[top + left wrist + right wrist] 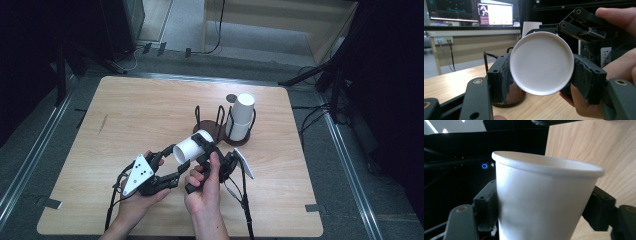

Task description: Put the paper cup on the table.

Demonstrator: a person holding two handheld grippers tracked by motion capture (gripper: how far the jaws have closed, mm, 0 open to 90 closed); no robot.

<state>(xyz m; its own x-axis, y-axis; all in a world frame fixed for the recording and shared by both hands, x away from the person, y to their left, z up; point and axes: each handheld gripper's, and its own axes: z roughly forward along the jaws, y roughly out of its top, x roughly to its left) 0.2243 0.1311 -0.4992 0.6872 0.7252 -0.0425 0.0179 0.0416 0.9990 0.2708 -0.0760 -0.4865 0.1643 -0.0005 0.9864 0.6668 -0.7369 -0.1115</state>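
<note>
A white paper cup (191, 147) lies on its side in the air above the table's front middle, its base toward the left. My right gripper (204, 146) is shut on its body; in the right gripper view the cup (541, 202) stands between both pads with its rim up. My left gripper (176, 162) meets the cup's base end. In the left gripper view the round base (541, 66) faces the camera, and both pads (499, 80) press its sides. Behind it are the right gripper and a hand (624, 17).
A brown cup holder (209, 131) with black wire loops stands at the table's middle. Its right ring holds a stack of upturned white cups (241, 116). The wooden table (125, 115) is bare to the left. Cables trail off the front edge.
</note>
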